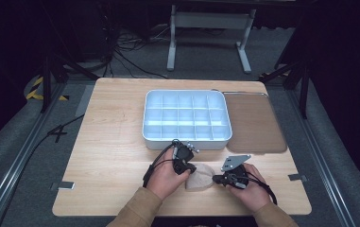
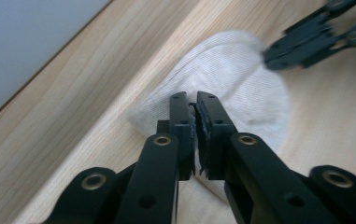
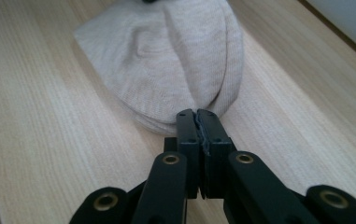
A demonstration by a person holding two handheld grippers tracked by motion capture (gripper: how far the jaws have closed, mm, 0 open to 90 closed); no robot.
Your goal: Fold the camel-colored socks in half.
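Note:
A folded beige cloth (image 1: 200, 177) (image 2: 231, 70) (image 3: 166, 60) lies on the wooden table near its front edge, between my two hands. My left gripper (image 1: 190, 168) (image 2: 195, 105) points down over the cloth's left part, and its jaws stand a narrow slit apart without pinching the fabric. My right gripper (image 1: 215, 178) (image 3: 197, 113) comes in from the right. Its jaws are pressed together at the cloth's right edge, where a fold of fabric meets the tips. In the left gripper view, the right gripper (image 2: 268, 58) touches the far edge of the cloth.
A white box (image 1: 187, 137) divided into several compartments stands at the middle of the table (image 1: 107, 142), just beyond my hands. A flat brown lid (image 1: 253, 120) lies to its right. Cables and a metal frame are on the floor behind.

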